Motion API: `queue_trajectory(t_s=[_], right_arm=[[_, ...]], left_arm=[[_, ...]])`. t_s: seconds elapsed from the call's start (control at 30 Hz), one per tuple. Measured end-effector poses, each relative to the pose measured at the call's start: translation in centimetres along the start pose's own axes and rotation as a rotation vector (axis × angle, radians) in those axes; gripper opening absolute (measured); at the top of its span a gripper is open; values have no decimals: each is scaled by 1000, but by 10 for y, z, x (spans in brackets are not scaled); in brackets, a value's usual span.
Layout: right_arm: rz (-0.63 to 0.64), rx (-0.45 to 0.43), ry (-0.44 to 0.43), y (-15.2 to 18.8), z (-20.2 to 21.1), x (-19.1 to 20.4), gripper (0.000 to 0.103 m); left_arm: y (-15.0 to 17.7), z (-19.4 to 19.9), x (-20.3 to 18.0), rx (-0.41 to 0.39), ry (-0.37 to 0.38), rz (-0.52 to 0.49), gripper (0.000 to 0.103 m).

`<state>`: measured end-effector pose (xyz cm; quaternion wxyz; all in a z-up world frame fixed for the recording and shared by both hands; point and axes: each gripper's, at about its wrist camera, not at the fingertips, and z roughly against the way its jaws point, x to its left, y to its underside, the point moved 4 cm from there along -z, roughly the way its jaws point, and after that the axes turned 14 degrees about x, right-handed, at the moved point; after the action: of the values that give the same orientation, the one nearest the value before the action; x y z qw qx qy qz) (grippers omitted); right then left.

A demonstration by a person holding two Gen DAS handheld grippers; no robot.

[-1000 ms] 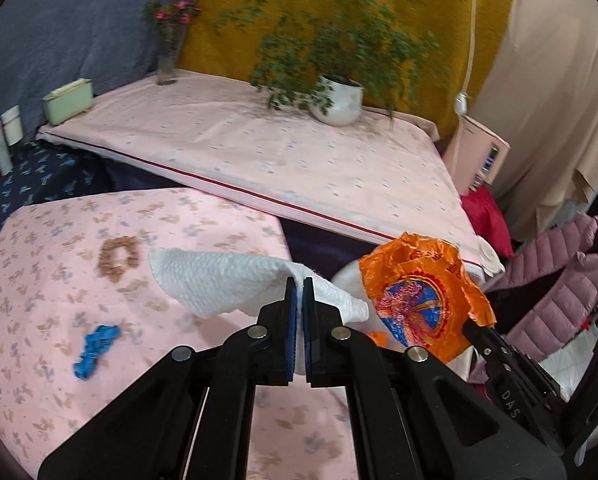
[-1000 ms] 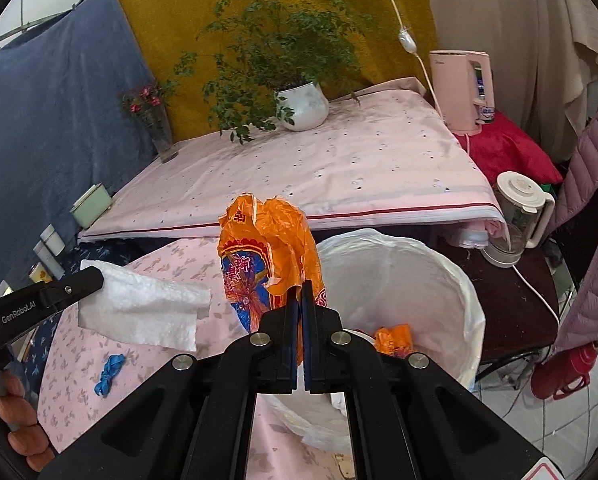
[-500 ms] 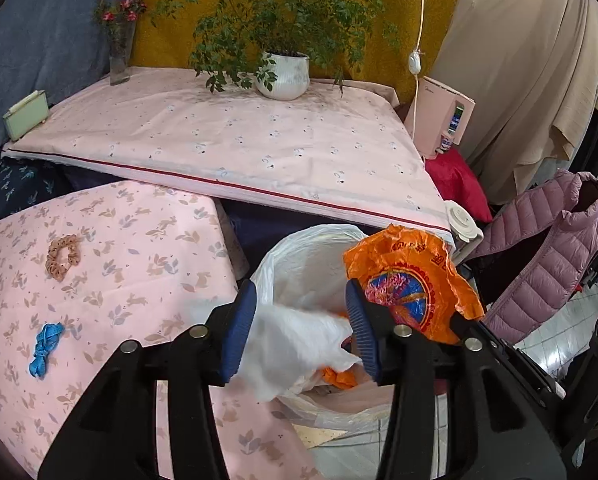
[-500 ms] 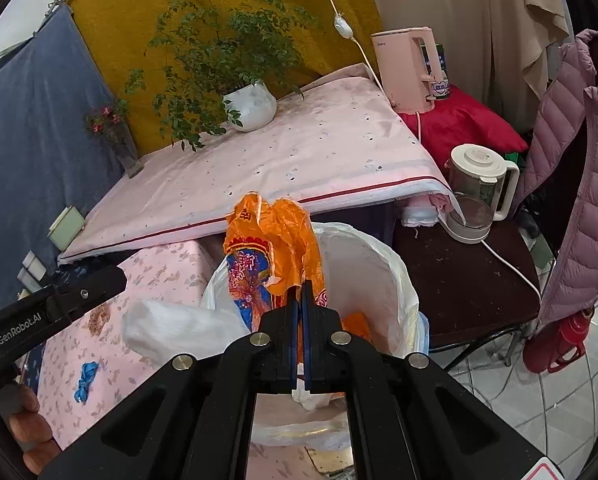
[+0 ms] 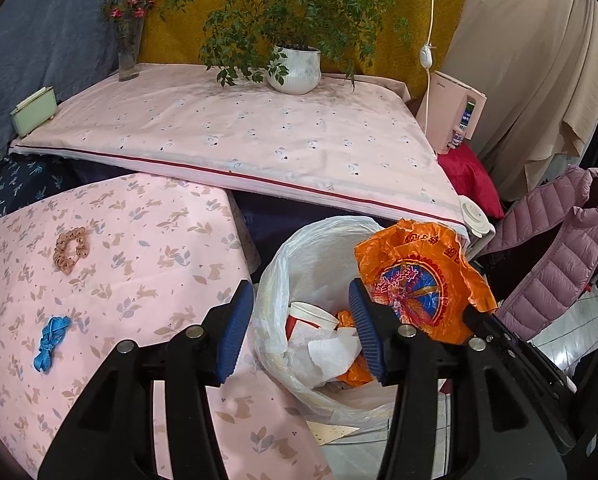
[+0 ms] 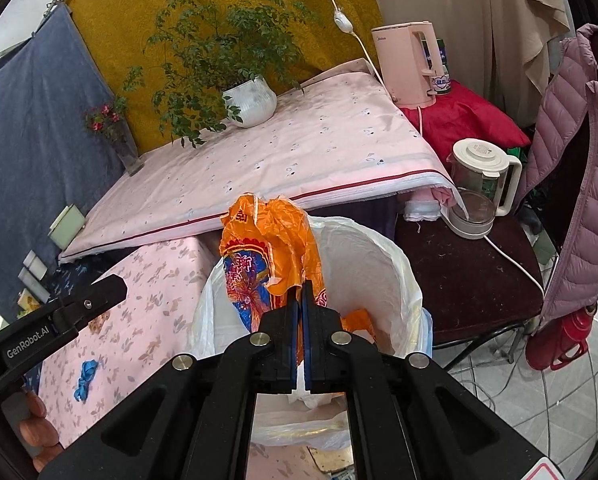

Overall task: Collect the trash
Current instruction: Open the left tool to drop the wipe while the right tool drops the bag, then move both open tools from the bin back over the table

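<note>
Black gripper (image 5: pixel 301 330), ribbed blue pads (image 5: pixel 235 322)

- Looking like a lived-in home, cloth hangings covering the walls.
- Sitting on a pink-sheeted table (image 5: pixel 239 136): a potted plant (image 5: pixel 295 68) and a flower vase (image 5: pixel 127 52).
- Standing by an electric kettle (image 6: pixel 413 64): a glass kettle (image 6: pixel 477 188).
- Hanging nearby: a puffer jacket (image 6: pixel 583 168).
- Lying on floral cloth: a hair scrunchie (image 5: pixel 71 249).

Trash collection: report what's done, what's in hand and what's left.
Done: a white paper towel and a paper cup lie in the lined trash bin, and the left gripper hangs open above it. In hand: the right gripper is shut on the orange plastic bag over the bin. Left: releasing that bag. The scrunchie and blue tie remain on the table.
</note>
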<state>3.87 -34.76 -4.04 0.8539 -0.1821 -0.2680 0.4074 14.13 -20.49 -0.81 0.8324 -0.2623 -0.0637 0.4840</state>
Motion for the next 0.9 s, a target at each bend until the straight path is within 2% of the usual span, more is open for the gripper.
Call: queue_trajectory(t_s=[0.1,0.23,0.4,0.6,0.7,0.9], right_arm=[[8,3,8,0,-1,3,8],[7,-3,6,1,0,8,9],[17,-11,11,1,3,14,17],[35,-8,10,1,3,23,19],[46,-9,12,2,3,27,28],[72,-5,17,4,3,39,29]], left_arm=[[1,0,2,1,-4,4,49],[3,3,7,-18,-29,16,61],[4,6,15,-25,-41,30,63],[5,8,27,-27,-52,54,65],[6,9,33,-28,-55,65,65],[11,10,49,-27,-61,96,65]])
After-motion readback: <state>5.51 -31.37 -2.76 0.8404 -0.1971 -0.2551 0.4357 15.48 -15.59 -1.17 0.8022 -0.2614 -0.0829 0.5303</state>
